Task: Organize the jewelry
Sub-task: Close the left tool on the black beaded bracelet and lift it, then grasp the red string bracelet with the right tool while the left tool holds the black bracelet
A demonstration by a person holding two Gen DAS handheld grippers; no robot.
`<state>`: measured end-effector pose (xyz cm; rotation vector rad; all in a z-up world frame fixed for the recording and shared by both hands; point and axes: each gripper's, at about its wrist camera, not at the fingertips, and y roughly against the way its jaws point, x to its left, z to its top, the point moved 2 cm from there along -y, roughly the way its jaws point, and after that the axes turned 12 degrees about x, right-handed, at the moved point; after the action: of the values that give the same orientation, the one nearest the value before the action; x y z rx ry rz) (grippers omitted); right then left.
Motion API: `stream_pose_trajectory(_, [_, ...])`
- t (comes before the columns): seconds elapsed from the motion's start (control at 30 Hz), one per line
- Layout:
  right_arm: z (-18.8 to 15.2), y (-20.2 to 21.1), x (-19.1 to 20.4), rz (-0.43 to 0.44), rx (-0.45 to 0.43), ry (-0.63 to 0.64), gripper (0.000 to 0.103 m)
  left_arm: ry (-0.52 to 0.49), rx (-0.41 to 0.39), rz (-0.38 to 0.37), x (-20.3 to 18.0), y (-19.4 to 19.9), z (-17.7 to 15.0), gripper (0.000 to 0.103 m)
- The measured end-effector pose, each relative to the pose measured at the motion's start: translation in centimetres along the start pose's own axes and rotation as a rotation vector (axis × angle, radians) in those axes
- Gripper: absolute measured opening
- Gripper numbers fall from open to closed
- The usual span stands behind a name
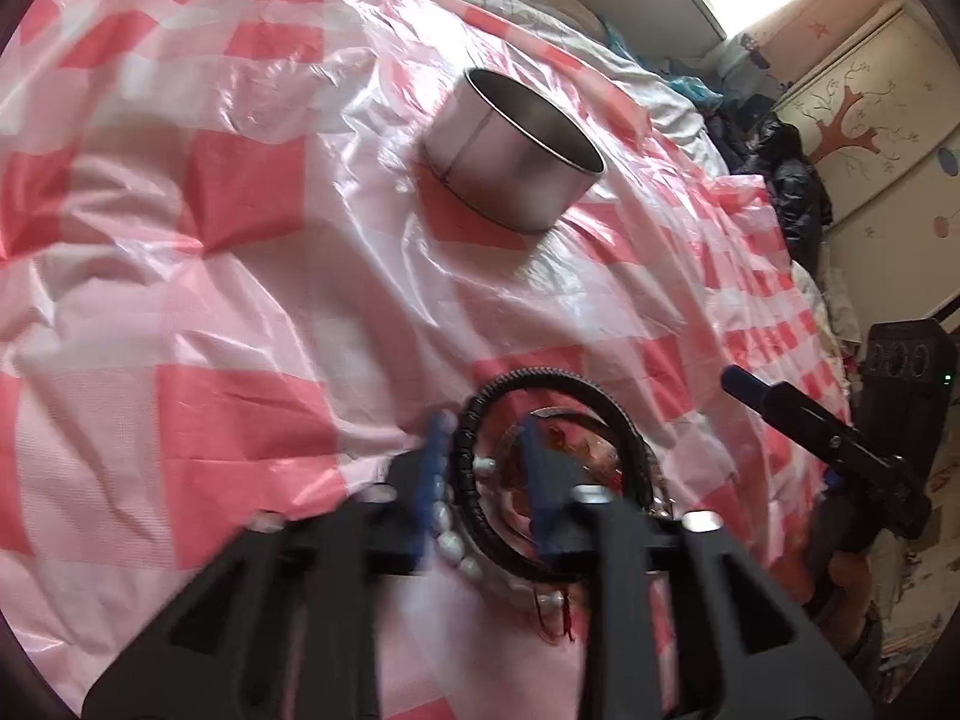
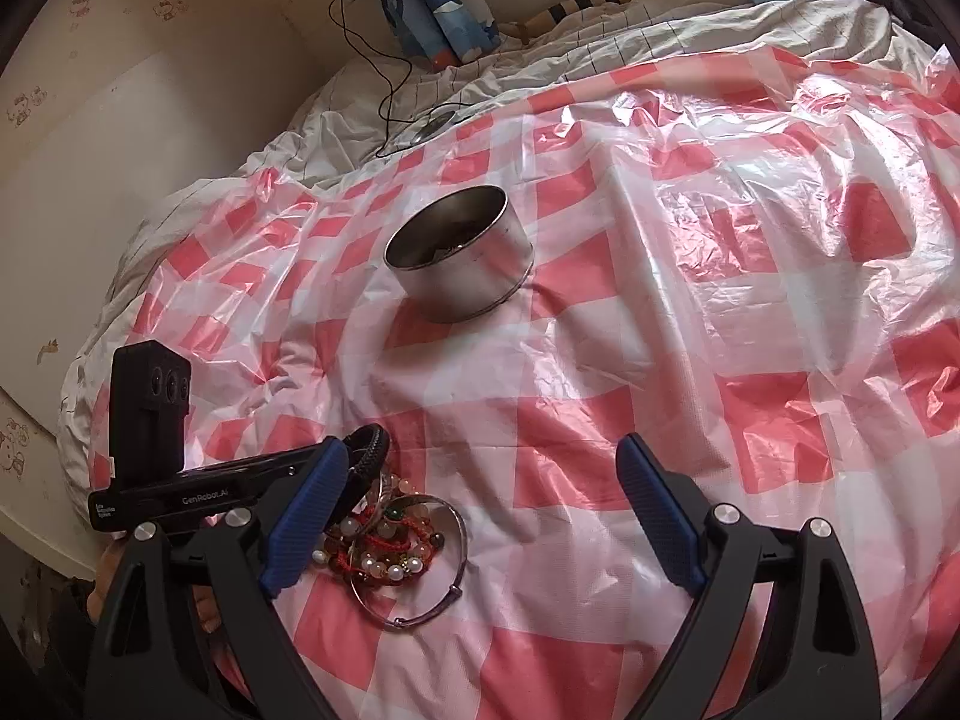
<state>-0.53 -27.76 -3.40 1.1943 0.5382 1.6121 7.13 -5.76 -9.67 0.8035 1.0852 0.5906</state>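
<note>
Picking jewelry off a bed is the step we judge to be in hand. On the left, our left gripper (image 1: 486, 450) reaches down into a small heap of jewelry (image 2: 396, 534) lying on a pink-and-white checked plastic sheet (image 1: 210, 300) spread over the bed. Its jaws are nearly closed across the black braided bracelet (image 1: 540, 387), one blue pad outside the ring and one inside; the view is blurred, so we cannot be sure the grip is firm. Pearl beads (image 1: 456, 546), red cord and a thin silver bangle (image 2: 420, 606) lie tangled beneath. Further back, well apart from the heap, stands an open round metal tin (image 2: 462, 258), with something dark inside. On the right, our right gripper (image 2: 480, 516) hovers beside the heap, jaws wide open, holding nothing. Next, we judge, comes lifting the bracelet clear of the tangle and carrying it to the tin without dragging the others along.
</note>
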Motion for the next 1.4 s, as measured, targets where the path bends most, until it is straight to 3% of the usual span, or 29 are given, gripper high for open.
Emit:
stream_pose_trajectory(0.13, [0.0, -0.3, 0.2, 0.003, 0.011, 0.005, 0.087, -0.009, -0.030, 0.011, -0.2, 0.9, -0.1, 0.009])
stream_pose_trajectory(0.27, [-0.1, -0.8, 0.5, -0.009, 0.033, 0.024, 0.088, 0.084, -0.118, -0.070, 1.7, 3.3, 0.2, 0.009])
stream_pose_trajectory(0.33, [-0.2, -1.2, 1.0, -0.023, 0.046, 0.049, 0.088, 0.112, -0.149, -0.034, 2.5, 4.1, 0.3, 0.009])
stream_pose_trajectory(0.4, [-0.2, -1.8, 1.7, -0.026, 0.061, 0.089, 0.088, 0.117, -0.189, 0.063, 3.1, 5.2, 0.4, 0.009])
stream_pose_trajectory(0.5, [-0.5, -2.8, 3.2, -0.016, 0.094, 0.150, 0.087, 0.134, -0.236, 0.138, 3.7, 6.4, 0.6, 0.009])
stream_pose_trajectory(0.6, [-0.9, -3.3, 4.8, -0.025, 0.105, 0.229, 0.087, 0.156, -0.216, 0.168, 4.7, 6.3, 0.7, 0.009])
stream_pose_trajectory(0.77, [-1.7, -3.1, 8.5, -0.067, 0.025, 0.415, 0.087, 0.140, -0.147, 0.205, 5.1, 4.6, 1.0, 0.010])
stream_pose_trajectory(0.83, [-1.8, -3.8, 9.5, -0.075, 0.033, 0.468, 0.087, 0.130, -0.136, 0.222, 4.9, 4.1, 0.6, 0.011])
stream_pose_trajectory(0.9, [-1.7, -5.1, 10.2, -0.088, 0.062, 0.505, 0.078, 0.124, -0.130, 0.234, 4.7, 3.9, 0.5, 0.011])
stream_pose_trajectory(1.0, [-1.6, -7.1, 10.5, -0.104, 0.136, 0.533, 0.046, 0.126, -0.128, 0.226, 4.9, 4.0, 0.4, 0.012])
stream_pose_trajectory(1.03, [-1.8, -7.6, 10.6, -0.108, 0.157, 0.540, 0.041, 0.130, -0.126, 0.221, 4.9, 3.9, 0.6, 0.012])
stream_pose_trajectory(1.13, [-2.0, -8.1, 10.5, -0.102, 0.181, 0.549, 0.027, 0.134, -0.119, 0.213, 5.1, 3.8, 0.7, 0.013])
stream_pose_trajectory(1.2, [-2.0, -7.9, 10.4, -0.092, 0.175, 0.538, 0.008, 0.132, -0.116, 0.210, 5.0, 3.6, 0.7, 0.017])
stream_pose_trajectory(1.3, [-1.5, -6.9, 9.8, -0.034, 0.144, 0.492, 0.004, 0.112, -0.109, 0.207, 4.5, 3.3, 0.7, 0.029])
stream_pose_trajectory(1.4, [-0.7, -5.3, 8.9, 0.061, 0.102, 0.415, 0.004, 0.085, -0.107, 0.227, 3.8, 3.0, 0.7, 0.033])
